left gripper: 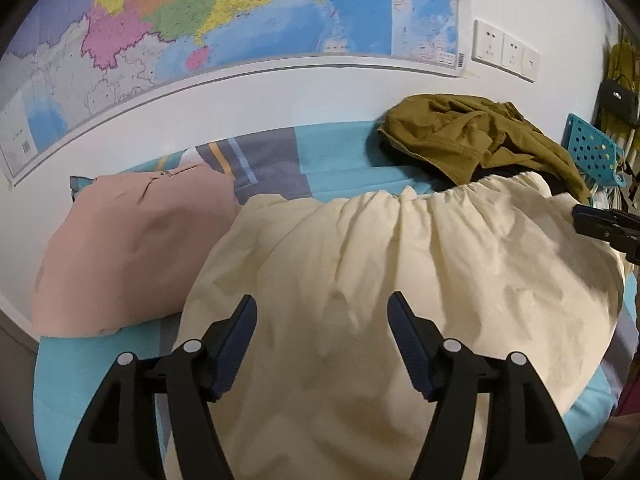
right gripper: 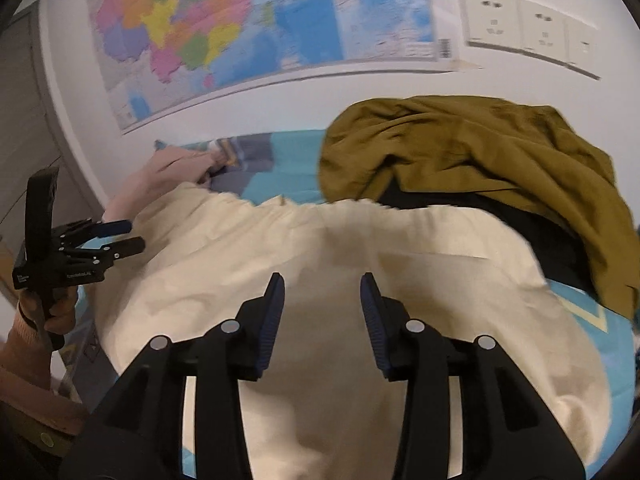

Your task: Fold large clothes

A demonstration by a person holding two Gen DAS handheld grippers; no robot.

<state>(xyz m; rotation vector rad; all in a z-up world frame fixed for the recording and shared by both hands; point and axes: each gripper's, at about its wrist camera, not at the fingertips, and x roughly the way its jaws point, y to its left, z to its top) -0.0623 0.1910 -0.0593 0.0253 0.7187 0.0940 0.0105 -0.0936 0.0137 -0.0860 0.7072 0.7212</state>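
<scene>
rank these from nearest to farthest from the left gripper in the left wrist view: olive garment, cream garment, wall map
1. cream garment, directly under and ahead of the left gripper
2. olive garment, crumpled farther back on the right, near the wall
3. wall map, up on the wall behind the bed

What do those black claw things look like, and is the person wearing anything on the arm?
Each gripper, left and right, is black plastic with two wedge-shaped fingers, ribbed dark blue pads and round silver pivot pins. From the right wrist view, the left one sits on a black handle bearing small white lettering. The arm holding it wears a brown sleeve.
</scene>
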